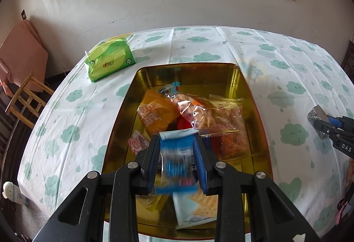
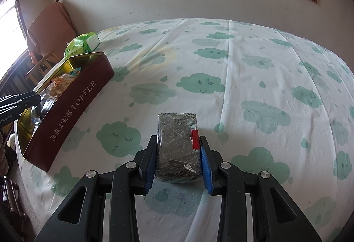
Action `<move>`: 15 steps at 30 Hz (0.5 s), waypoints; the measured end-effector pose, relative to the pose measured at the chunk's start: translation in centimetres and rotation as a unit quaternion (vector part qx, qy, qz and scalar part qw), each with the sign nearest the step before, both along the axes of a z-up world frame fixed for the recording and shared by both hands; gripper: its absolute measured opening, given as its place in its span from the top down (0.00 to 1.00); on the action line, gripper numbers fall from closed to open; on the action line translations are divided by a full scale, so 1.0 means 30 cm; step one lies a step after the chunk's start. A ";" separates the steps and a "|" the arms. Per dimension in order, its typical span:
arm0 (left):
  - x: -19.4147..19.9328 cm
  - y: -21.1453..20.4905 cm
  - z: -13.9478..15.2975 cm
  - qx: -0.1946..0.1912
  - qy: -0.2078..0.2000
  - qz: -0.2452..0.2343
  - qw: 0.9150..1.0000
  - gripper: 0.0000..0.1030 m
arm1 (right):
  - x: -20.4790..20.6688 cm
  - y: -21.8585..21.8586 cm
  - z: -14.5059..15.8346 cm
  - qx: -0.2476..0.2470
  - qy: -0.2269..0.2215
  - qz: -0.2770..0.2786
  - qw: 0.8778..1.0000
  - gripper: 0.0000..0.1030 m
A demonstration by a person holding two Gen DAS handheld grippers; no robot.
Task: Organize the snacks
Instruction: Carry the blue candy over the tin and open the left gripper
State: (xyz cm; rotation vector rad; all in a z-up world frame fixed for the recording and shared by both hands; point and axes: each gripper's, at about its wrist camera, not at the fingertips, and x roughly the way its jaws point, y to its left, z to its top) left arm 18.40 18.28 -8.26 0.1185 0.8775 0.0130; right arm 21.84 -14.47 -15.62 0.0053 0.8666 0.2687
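Note:
In the left wrist view my left gripper (image 1: 177, 142) is shut on a blue and clear snack packet (image 1: 176, 160), held over the open gold-lined toffee tin (image 1: 124, 113). The tin holds several snacks: an orange bag (image 1: 154, 113), a clear bag of crackers (image 1: 199, 109), a pink packet (image 1: 138, 142) and a cracker pack (image 1: 197, 208). In the right wrist view my right gripper (image 2: 178, 142) is shut on a dark sesame bar (image 2: 177, 144) in clear wrap, above the tablecloth to the right of the tin (image 2: 73, 109). The same bar (image 1: 318, 118) shows at the right edge of the left wrist view.
A green tissue pack (image 1: 109, 59) lies on the cloud-print tablecloth (image 2: 243, 65) behind the tin's left corner. A wooden chair (image 1: 24, 100) with an orange cloth stands off the table's left edge. A wall with a window lies beyond the table.

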 end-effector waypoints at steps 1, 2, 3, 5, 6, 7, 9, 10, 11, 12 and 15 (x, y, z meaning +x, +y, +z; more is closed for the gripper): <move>0.001 -0.004 0.000 0.000 0.000 -0.002 1.000 0.72 | 0.000 0.000 0.000 0.000 0.000 0.000 1.000 0.65; 0.000 -0.006 0.000 -0.001 0.000 -0.003 1.000 0.72 | 0.000 0.000 0.000 0.000 0.000 0.000 1.000 0.65; 0.000 -0.010 0.000 0.000 0.000 -0.005 1.000 0.72 | 0.000 0.000 0.000 0.000 0.000 0.000 1.000 0.65; -0.001 -0.014 0.000 0.002 0.000 -0.005 1.000 0.72 | 0.000 0.000 0.000 0.000 0.000 0.000 1.000 0.65; -0.001 -0.014 0.000 0.001 0.001 -0.006 1.000 0.72 | 0.000 0.001 0.000 0.000 0.000 0.000 1.000 0.65; -0.001 -0.015 0.000 0.000 0.001 -0.007 1.000 0.72 | 0.001 0.000 -0.001 0.000 0.001 0.000 1.000 0.65; -0.002 -0.014 0.000 0.000 0.001 -0.006 1.000 0.71 | 0.000 0.001 0.000 0.000 0.000 0.000 1.000 0.65; -0.002 -0.014 0.000 -0.002 0.002 -0.007 1.000 0.70 | 0.001 0.001 -0.001 0.000 0.000 0.000 1.000 0.65; -0.002 -0.014 0.001 -0.004 0.002 -0.007 1.000 0.70 | 0.001 0.002 -0.001 -0.001 0.000 0.000 1.000 0.65; -0.004 -0.010 0.002 -0.006 0.002 -0.007 1.000 0.68 | 0.001 0.001 -0.001 0.000 0.000 0.000 1.000 0.65; -0.012 -0.010 0.011 -0.003 -0.005 -0.003 1.000 0.59 | 0.001 0.003 -0.001 0.000 0.000 0.000 1.000 0.65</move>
